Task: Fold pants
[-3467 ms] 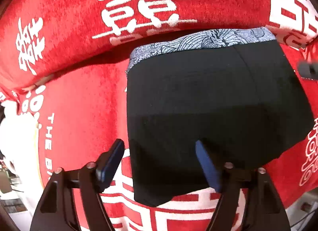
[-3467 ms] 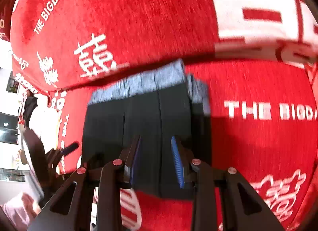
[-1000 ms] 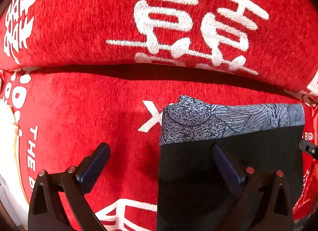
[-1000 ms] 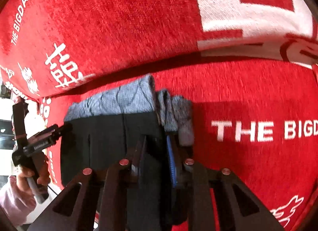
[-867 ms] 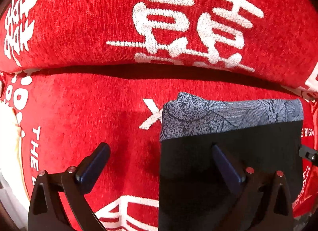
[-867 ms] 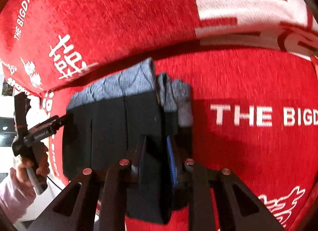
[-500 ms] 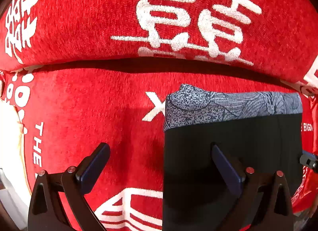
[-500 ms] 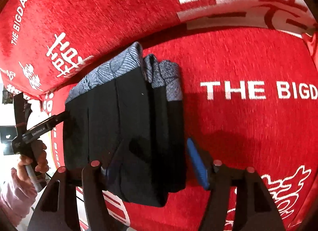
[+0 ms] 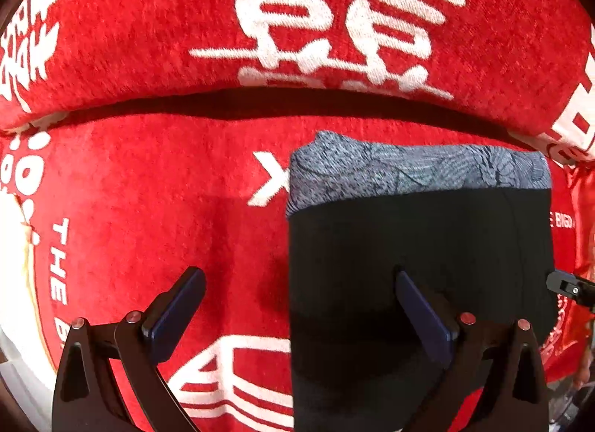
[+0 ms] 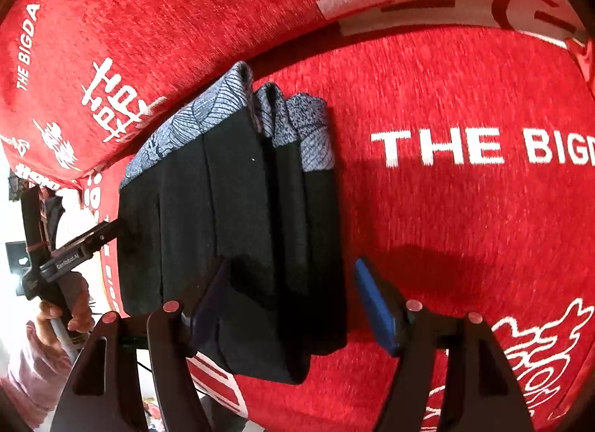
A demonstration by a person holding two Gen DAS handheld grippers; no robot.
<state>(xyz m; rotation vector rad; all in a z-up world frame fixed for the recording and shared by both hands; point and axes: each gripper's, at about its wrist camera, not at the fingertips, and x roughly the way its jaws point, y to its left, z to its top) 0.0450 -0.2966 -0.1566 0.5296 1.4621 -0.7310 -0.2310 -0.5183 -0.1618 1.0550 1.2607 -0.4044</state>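
Black folded pants, grey patterned waistband stacked, lie between the opening right hand-held gripper; left hand-held gripper spread.

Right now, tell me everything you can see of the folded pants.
The pants are black with a blue-grey leaf-patterned waistband, soft fabric by the look. They lie folded into a compact stack on the red cloth-covered seat, waistband toward the backrest, with several layers showing along one side. The right gripper straddles that layered edge, its jaws opening, pads off the cloth. The left gripper is open over the other edge, one finger above the fabric.
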